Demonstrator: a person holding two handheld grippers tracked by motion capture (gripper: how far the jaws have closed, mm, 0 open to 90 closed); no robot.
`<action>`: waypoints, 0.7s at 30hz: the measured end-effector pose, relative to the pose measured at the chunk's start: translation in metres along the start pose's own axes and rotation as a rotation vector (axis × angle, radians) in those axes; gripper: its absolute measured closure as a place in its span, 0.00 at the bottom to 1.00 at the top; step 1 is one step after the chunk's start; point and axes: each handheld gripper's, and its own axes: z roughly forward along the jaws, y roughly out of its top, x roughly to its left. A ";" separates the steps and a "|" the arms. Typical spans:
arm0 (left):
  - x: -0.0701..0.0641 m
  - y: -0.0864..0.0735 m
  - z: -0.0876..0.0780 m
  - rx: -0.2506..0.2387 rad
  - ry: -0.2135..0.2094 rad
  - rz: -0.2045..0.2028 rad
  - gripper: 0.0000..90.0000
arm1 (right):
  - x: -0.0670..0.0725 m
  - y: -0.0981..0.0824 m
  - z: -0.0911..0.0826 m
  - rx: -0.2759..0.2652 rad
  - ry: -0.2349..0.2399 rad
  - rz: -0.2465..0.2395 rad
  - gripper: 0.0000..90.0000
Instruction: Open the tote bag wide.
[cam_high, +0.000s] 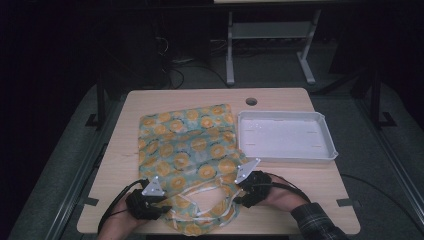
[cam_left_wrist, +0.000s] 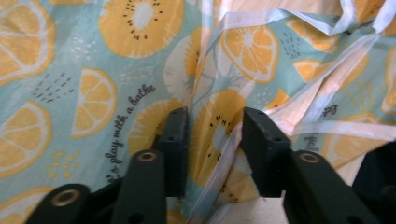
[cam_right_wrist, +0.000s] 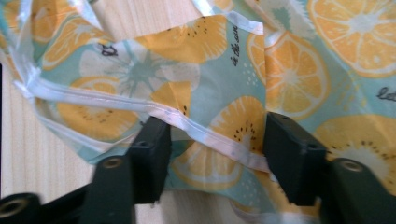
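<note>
Tongs half-open astride bag

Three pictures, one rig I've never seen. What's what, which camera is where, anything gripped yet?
No robot here: a person holds a hand-held two-jaw gripper in each hand. The high view looks down on a wooden table; the left gripper and right gripper come in from the bottom edge. The other two pictures come from cameras riding on each gripper, looking along its black jaws.

On the table lie a fruit-print fabric bag, with white-edged handles, and an empty white tray to its right.

In each gripper view the jaws straddle the bag's hemmed edge with a gap on either side, so the cloth sits between them but is not yet pinched.
</note>
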 end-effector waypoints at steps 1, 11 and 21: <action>0.001 0.000 0.000 -0.001 0.000 0.002 0.74 | 0.000 0.000 -0.001 0.000 -0.001 0.007 0.52; 0.012 0.000 -0.001 0.019 0.020 -0.006 0.98 | -0.002 0.000 -0.002 -0.008 0.039 0.030 0.90; 0.021 -0.010 -0.011 0.041 -0.007 -0.065 1.00 | 0.006 0.004 0.002 -0.015 0.129 -0.004 0.98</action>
